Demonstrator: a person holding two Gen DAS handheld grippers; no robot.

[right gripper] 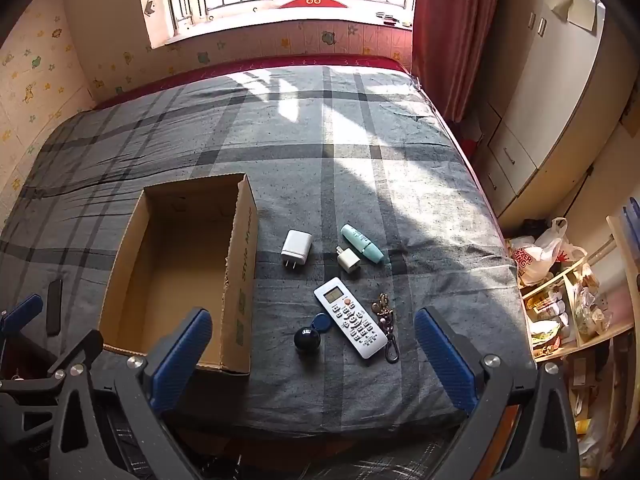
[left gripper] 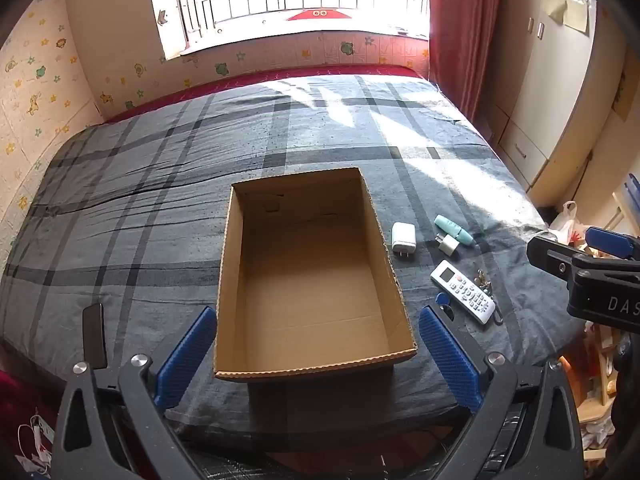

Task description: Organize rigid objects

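Stage: nothing packed yet; the box [left gripper: 316,280] is bare inside, all small items lie on the bed [right gripper: 360,184].
Box: open-topped corrugated cardboard, rectangular, long axis running away from the grippers; dead ahead of the left gripper [left gripper: 316,354], ahead-left of the right gripper [right gripper: 314,354].
Items: clustered just right of the box, straight ahead of the right gripper.
Remote [right gripper: 350,322]: white hard plastic, slim bar; long axis slants from far-left to near-right, so it lies diagonal to the right fingers.
Charger [right gripper: 296,248]: white glossy block, prongs toward the camera.
Small plug [right gripper: 347,261]: cream cube, touching the tube [right gripper: 362,243], a mint cylinder, also slanted.
Keys [right gripper: 386,322]: metal, loose, just beside the remote's right edge.
Ball [right gripper: 307,339]: dark, glossy, round; a blue tag [right gripper: 320,322] touches it.
Left gripper: spread wide, holding nothing.
Right gripper: spread wide, holding nothing.
Nearer hand: the right, judged best placed for the remote; its wrist probably needs turning to close across the narrow width.
Surface: soft plaid sheet, slightly wrinkled.
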